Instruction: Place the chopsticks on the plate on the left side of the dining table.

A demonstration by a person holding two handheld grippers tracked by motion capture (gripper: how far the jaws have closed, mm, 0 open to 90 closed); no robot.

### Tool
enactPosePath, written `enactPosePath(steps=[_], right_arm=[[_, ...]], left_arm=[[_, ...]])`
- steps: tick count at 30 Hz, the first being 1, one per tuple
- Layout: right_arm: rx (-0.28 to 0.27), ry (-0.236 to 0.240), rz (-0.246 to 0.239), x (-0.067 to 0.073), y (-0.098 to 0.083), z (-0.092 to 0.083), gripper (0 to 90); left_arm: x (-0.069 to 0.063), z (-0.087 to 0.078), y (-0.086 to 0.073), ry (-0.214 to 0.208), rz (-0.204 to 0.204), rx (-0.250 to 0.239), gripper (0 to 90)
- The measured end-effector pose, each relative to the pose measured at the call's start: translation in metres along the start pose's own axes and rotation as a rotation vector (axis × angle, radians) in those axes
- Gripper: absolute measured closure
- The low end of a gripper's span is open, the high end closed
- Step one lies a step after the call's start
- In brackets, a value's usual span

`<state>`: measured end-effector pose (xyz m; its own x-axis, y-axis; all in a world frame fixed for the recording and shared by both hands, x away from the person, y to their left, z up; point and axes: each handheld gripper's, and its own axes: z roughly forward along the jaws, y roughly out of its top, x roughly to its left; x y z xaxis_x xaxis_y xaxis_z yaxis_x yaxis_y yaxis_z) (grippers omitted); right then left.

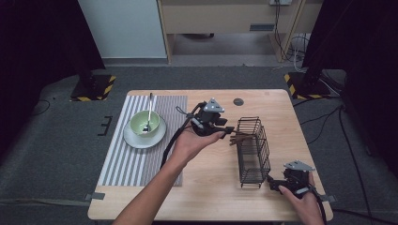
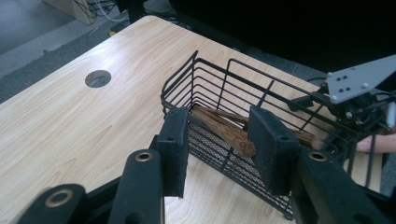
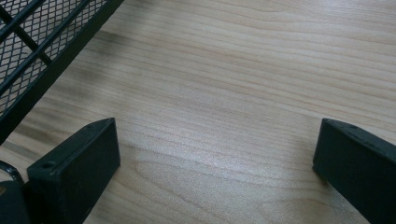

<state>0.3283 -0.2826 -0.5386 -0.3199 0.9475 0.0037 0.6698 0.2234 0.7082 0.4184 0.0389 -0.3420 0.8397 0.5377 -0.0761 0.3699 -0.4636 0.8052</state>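
A black wire basket (image 1: 253, 150) stands on the wooden table, right of centre. Brown wooden sticks (image 1: 238, 137) lie in it and poke out at its left side. My left gripper (image 1: 228, 132), held level in a hand, points right at that side. In the left gripper view the sticks (image 2: 224, 128) lie in the basket (image 2: 205, 137) behind the gap of my left gripper (image 2: 219, 126); the jaws stand apart, with space between the left pad and the wood. My right gripper (image 1: 272, 180) rests by the basket's near right corner. Its jaws (image 3: 215, 149) stand wide over bare table.
A striped placemat (image 1: 122, 159) lies at the left with a white plate (image 1: 136, 138), a green bowl (image 1: 145, 123) and a spoon (image 1: 149, 110) in it. A round hole (image 1: 238, 101) sits near the table's far edge. The basket's corner (image 3: 28, 51) is close to the right gripper.
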Motion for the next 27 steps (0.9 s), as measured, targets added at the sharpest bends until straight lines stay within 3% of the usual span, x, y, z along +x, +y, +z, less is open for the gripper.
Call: enactPosePath(steps=[11,20,27], right_arm=[[0.0,0.0,0.0,0.0,0.0,0.0,0.7],[0.0,0.0,0.0,0.0,0.0,0.0,0.7],[0.0,0.0,0.001,0.0,0.0,0.0,0.7]], left_arm=[[0.004,0.011,0.0,0.012,-0.004,0.021,61.0],[0.002,0.018,-0.001,0.003,-0.009,0.02,68.6],[-0.001,0.018,-0.001,0.012,-0.001,0.012,80.0]])
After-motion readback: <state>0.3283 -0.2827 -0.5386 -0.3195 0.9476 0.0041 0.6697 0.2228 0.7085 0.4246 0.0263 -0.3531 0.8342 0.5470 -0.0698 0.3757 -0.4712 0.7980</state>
